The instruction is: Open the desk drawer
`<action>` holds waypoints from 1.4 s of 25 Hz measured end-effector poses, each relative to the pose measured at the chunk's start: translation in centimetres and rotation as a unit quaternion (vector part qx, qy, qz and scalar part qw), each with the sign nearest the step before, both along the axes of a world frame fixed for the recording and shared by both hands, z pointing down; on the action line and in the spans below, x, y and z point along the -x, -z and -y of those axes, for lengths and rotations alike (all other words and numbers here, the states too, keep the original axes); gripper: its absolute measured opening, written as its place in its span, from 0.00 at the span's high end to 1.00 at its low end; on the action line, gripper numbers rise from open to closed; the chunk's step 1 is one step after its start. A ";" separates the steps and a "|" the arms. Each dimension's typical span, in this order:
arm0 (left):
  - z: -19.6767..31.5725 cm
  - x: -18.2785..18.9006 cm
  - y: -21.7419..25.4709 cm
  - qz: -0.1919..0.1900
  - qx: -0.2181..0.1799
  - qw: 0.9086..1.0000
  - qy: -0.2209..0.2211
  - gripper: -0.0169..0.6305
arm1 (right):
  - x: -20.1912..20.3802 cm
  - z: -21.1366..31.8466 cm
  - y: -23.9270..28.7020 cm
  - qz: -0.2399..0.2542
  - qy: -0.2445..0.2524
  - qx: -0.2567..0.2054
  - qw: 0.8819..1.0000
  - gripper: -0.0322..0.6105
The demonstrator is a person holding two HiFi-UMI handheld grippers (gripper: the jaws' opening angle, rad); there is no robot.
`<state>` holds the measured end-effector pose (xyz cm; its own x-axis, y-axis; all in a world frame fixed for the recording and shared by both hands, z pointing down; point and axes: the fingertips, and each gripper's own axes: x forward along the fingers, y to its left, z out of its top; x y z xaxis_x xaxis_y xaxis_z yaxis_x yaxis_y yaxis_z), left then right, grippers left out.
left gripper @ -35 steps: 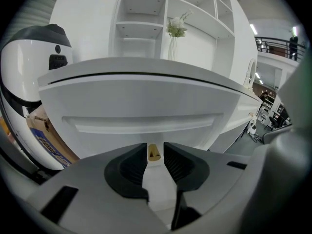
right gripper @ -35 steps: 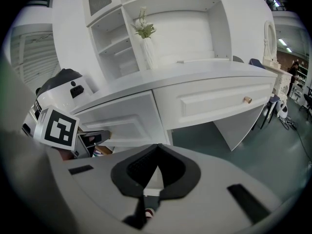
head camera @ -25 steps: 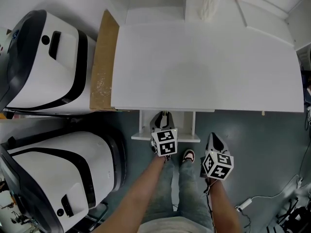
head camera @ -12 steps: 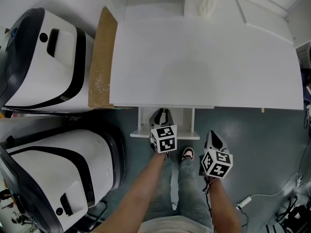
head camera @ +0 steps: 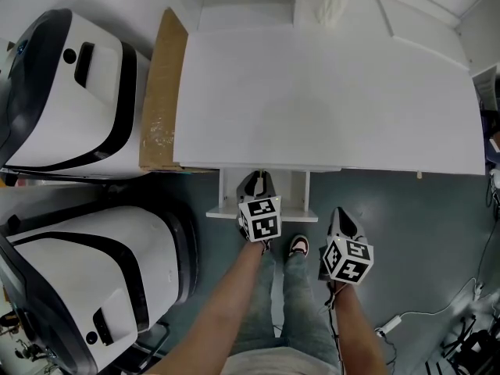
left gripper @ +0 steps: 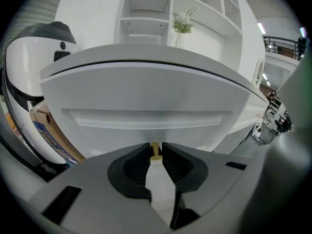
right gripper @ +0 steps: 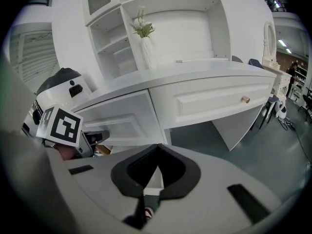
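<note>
Pinches the knob (left gripper: 155, 151) with the left gripper (left gripper: 155, 146), with jaws just closed in and now pressed on both sides of that small brass stud. Grips there, by the look of it, to have the one pull point on the drawer (left gripper: 146, 123) and draw it straight back. Finds the drawer dead ahead of that gripper, with its front panel filling the space beyond the jaws, just under the desk (head camera: 328, 92) edge above them. Shows, in the head view, the drawer already standing some way out from under the desk; probably mid-pull, with no telling the travel left.

Holds the left gripper tilted down onto the knob, cube (head camera: 260, 219) on top, forearm (head camera: 223, 307) running straight back behind it toward the body. Lines wrist and gripper up with the drawer's run, seemingly to pull without twisting the knob sideways.

Holds the right gripper (right gripper: 157, 147) out of the job: jaws pressed together on nothing, parked to the right of the left gripper and a little behind it, clear of the drawer, tilted down likewise. Looks from there past the left gripper's cube on its left, with the other knob (right gripper: 245, 99) well off to its right. Seems set aside to leave the drawer's path free.
</note>
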<state>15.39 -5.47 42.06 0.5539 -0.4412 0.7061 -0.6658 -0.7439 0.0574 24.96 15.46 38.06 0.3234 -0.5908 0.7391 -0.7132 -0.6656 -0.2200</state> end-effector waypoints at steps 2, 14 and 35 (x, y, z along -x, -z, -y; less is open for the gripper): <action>0.0 0.0 0.0 0.000 0.000 1.000 0.001 0.84 | -0.1 -0.2 0.0 -0.001 -0.001 0.000 1.000 0.94; -1.0 1.0 0.0 -0.002 0.003 1.000 0.006 0.84 | 0.4 -1.1 0.2 -0.001 -0.002 0.000 1.000 0.94; -4.1 3.7 -0.3 0.000 0.014 1.000 0.013 0.84 | 1.7 -3.9 0.8 -0.006 0.005 -0.004 1.000 0.94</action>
